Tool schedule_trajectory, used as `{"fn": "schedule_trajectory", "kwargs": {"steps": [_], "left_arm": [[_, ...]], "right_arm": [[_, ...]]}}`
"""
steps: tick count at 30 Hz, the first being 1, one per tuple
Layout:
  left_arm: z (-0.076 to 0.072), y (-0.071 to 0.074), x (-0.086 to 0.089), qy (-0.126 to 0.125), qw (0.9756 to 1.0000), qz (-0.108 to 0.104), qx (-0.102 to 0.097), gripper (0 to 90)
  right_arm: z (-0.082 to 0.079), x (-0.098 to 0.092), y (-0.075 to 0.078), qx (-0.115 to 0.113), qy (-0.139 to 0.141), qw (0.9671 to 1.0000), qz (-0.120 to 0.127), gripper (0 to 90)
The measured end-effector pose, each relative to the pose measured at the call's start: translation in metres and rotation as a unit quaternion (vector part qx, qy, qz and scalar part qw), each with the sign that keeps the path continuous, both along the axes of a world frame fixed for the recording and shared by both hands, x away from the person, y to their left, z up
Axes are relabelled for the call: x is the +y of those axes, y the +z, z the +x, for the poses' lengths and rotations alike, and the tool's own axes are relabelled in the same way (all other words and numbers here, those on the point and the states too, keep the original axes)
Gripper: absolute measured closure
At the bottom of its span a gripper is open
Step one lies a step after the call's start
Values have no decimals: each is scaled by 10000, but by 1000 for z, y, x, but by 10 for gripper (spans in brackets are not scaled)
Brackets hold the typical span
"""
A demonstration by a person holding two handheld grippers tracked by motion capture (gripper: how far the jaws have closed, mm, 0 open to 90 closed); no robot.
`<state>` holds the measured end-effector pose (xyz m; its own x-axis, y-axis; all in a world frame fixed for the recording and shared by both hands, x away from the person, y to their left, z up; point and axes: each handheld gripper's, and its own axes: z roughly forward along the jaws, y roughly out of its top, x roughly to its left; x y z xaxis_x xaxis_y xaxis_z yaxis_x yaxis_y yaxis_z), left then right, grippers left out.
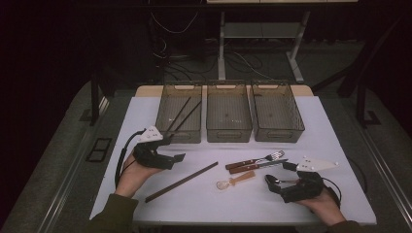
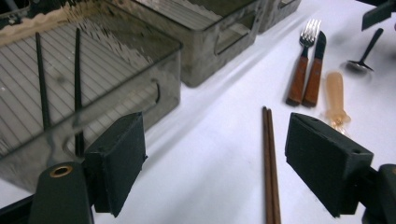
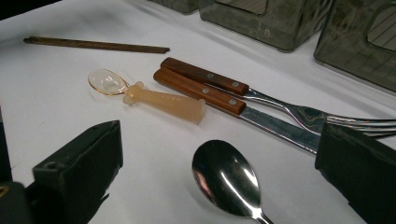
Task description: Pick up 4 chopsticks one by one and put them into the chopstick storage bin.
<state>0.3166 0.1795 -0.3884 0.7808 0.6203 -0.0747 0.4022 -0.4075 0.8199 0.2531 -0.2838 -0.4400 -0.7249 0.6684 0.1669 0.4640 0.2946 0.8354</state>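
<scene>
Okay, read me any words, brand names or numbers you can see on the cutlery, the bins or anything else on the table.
Small raised letters on the handle of the translucent orange spoon: too small and blurred to read.
Fork, knife, metal spoon, brown chopsticks and the three smoky bins: no writing visible.
No other labels, numbers or signs show on the white table.

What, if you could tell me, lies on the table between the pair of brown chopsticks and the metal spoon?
In the high view, a small translucent orange plastic spoon lies between the brown chopsticks and the metal spoon.
</scene>
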Motion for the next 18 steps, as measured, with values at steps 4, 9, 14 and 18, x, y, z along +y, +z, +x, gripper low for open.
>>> {"fn": "schedule_trajectory", "kwargs": {"steps": [4, 9, 14, 18], "left_arm": [[-13, -8, 2, -27, 10000, 60, -73, 211], [-26, -17, 5, -65, 9999, 110, -43, 237], [-37, -22, 8, -96, 9999, 105, -2, 320], [-47, -28, 6, -137, 9997, 169, 58, 410]], "right_arm": [[0, 0, 0, -16, 3, 10000, 2, 11], [0, 0, 0, -21, 4, 10000, 1, 11], [-1, 0, 1, -2, 4, 10000, 0, 11], [-1, 0, 1, 6, -5, 10000, 2, 11]]}}
